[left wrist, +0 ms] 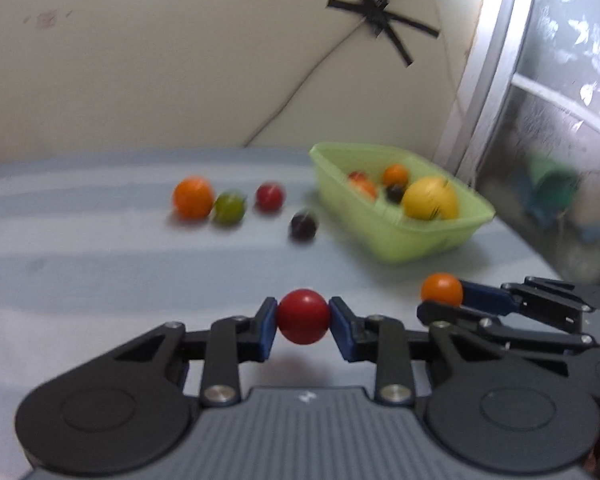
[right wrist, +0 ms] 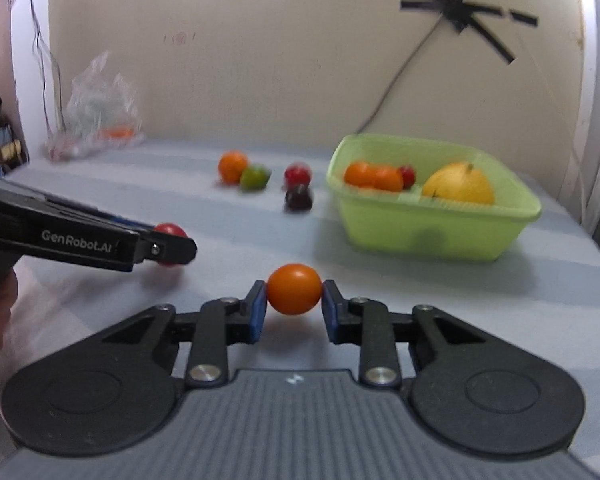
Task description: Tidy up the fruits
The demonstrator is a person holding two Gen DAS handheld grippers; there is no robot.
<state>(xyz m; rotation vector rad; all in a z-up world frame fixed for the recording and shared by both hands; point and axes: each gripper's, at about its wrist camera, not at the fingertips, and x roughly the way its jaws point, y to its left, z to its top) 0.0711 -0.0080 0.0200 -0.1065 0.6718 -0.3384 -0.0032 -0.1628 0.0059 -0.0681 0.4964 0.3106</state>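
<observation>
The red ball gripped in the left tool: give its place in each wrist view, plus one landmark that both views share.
Left wrist view: the red ball sits low in the centre, clamped between the left tool's blue pads.
Right wrist view: it shows at the left, mostly hidden behind that tool's black finger.
Shared landmark: the green tub of fruit, right of centre in both.

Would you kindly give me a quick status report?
Left claw shut on red fruit. Right claw shut on orange fruit. Green basket ahead, path clear. Four fruits loose on the table.
</observation>
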